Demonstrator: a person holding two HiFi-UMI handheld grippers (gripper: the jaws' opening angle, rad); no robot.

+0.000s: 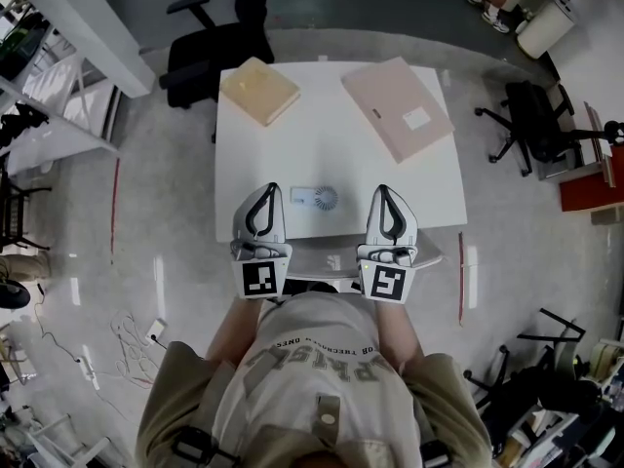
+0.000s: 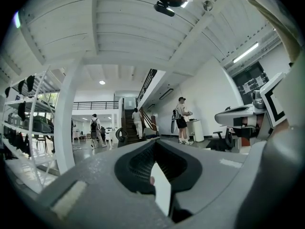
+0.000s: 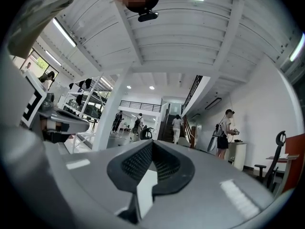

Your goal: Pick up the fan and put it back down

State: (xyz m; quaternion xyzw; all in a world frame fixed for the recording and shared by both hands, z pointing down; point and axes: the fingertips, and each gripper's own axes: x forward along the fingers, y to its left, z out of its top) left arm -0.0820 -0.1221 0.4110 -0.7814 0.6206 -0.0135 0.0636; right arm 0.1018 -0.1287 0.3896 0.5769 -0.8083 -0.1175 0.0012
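White tabletop (image 1: 322, 154) fills the middle of my head view. The small white fan (image 1: 319, 199) lies on it close to the near edge, with its round head turned toward my right side.

I have the left hand-held gripper (image 1: 267, 193) just beside the fan on one side and the right hand-held gripper (image 1: 381, 193) just beside it on the other. The fan sits between the two and touches neither. Both point away from me across the tabletop, and their marker cubes (image 1: 259, 278) hang just off the near edge, above my shirt.

The left gripper view shows its jaws pressed together, the dark ribbed pads meeting with only a thin seam between them. The right gripper view shows the same: jaws together, pinching nothing. Both of those cameras look out level across a bright hall.

At the far left corner of the tabletop rests a tan box (image 1: 259, 90), turned at an angle. Toward the far right lies a flat pink box (image 1: 396, 107) with a small white label on its lid. Both are well apart from the fan.

A black office chair (image 1: 210, 52) stands beyond the far edge, and a second black chair (image 1: 531, 120) stands off to the right on the pale floor. In the right gripper view I can make out a staircase (image 3: 167, 128) and a person (image 3: 223, 135) standing beside a white wall.
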